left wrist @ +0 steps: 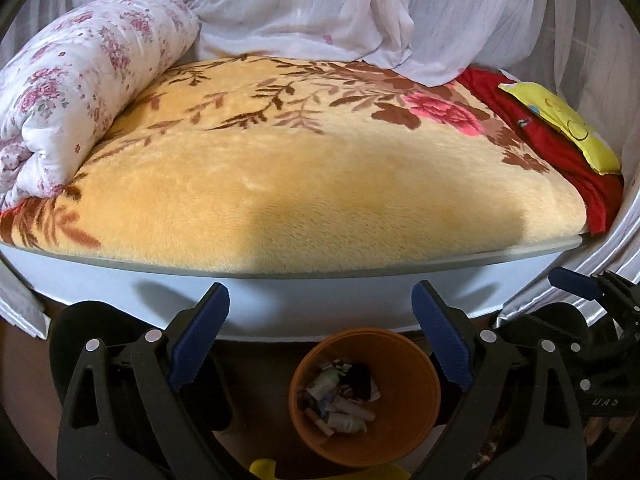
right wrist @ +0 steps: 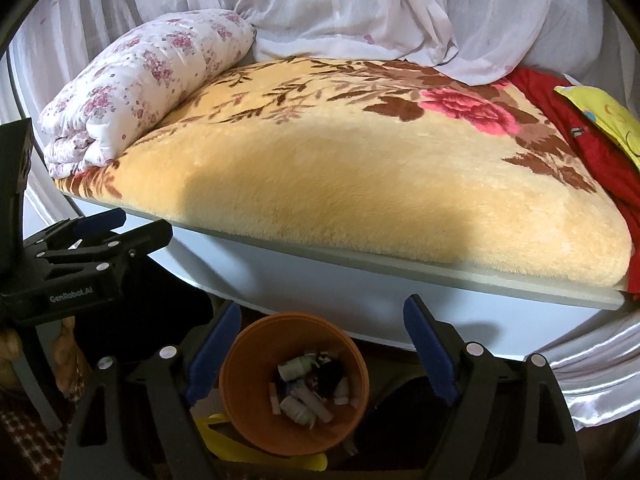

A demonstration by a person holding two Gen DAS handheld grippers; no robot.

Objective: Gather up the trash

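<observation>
An orange bin stands on the floor in front of the bed, with several small wrappers and tubes lying in its bottom. In the left wrist view my left gripper hangs open above the bin, nothing between its blue pads. My right gripper is open too, over the same bin and its trash, and holds nothing. Each gripper shows at the edge of the other's view: the right gripper at the far right, the left gripper at the left.
The bed carries a yellow flowered blanket, a rolled floral quilt, red cloth and a yellow pillow. White curtains hang behind. The bed's white side panel rises just past the bin. A yellow plastic thing lies by the bin.
</observation>
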